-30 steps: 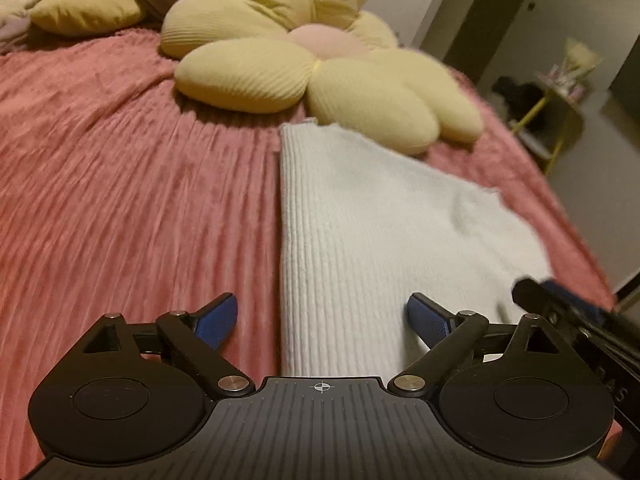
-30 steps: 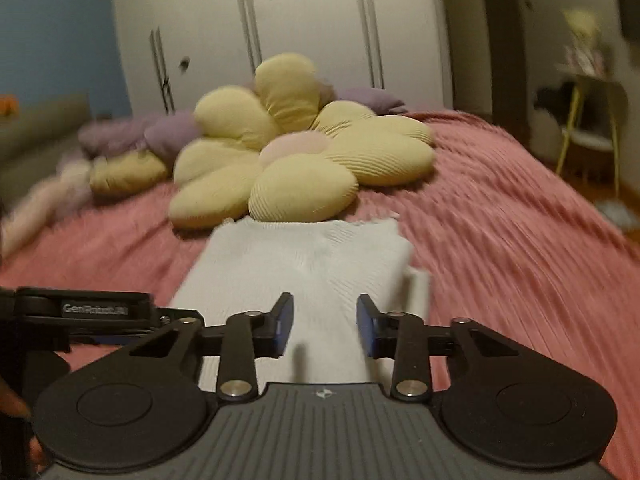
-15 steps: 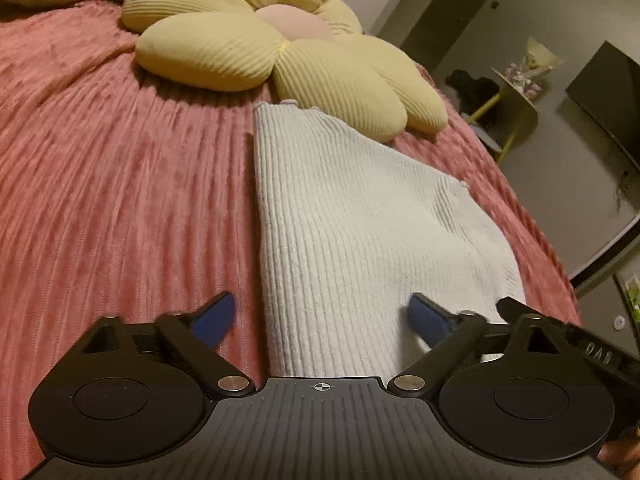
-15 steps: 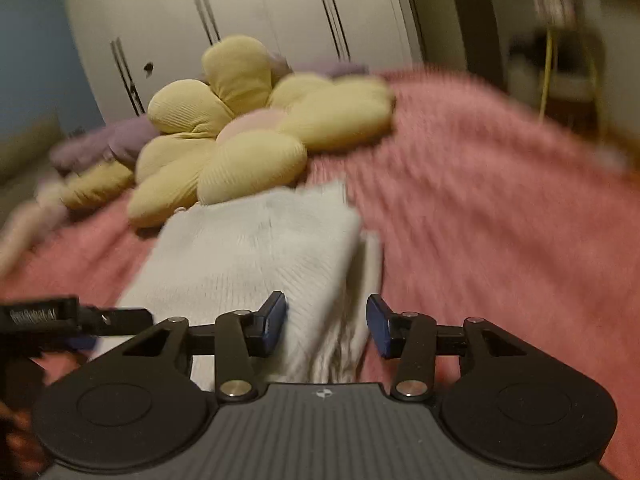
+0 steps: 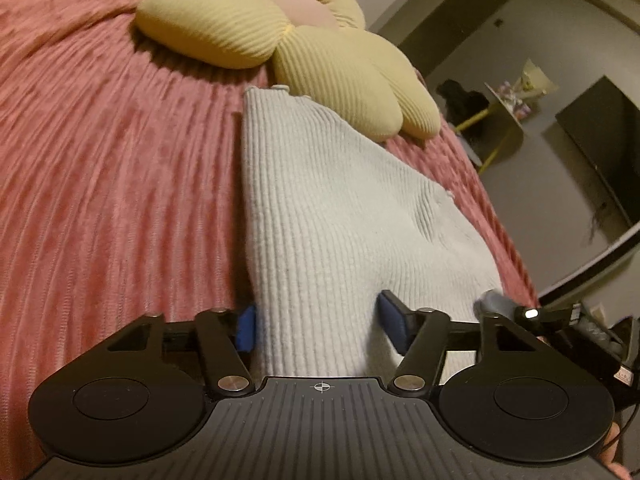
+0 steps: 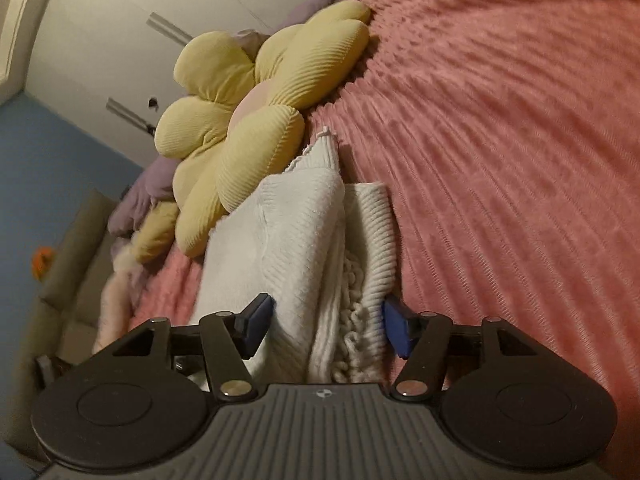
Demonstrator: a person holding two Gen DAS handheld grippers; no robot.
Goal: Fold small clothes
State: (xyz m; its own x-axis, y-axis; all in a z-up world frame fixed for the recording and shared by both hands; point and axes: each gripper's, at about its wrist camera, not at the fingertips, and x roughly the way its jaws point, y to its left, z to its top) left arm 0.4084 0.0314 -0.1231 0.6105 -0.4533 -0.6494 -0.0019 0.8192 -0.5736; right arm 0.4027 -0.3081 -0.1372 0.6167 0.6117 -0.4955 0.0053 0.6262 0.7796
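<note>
A white ribbed knit garment (image 5: 320, 216) lies folded on the pink bedspread (image 5: 100, 168). My left gripper (image 5: 316, 328) is open, its blue fingertips straddling the garment's near left edge. My right gripper (image 6: 326, 322) is open too, its fingertips on either side of the garment's stacked near right layers (image 6: 312, 248), which show a cable-knit inner fold. The tip of the right gripper shows at the right edge of the left wrist view (image 5: 528, 314).
A yellow flower-shaped cushion (image 5: 288, 40) lies just beyond the garment, also in the right wrist view (image 6: 248, 116). Purple pillows (image 6: 152, 184) lie behind it. A white wardrobe (image 6: 160, 20) stands at the back. A yellow-legged side table (image 5: 504, 120) and a dark screen (image 5: 604, 140) stand off the bed's right side.
Both grippers moved forward and down onto the garment's near edge. The left jaws narrowed from wide open; the right jaws widened and now take in the stacked layers.
</note>
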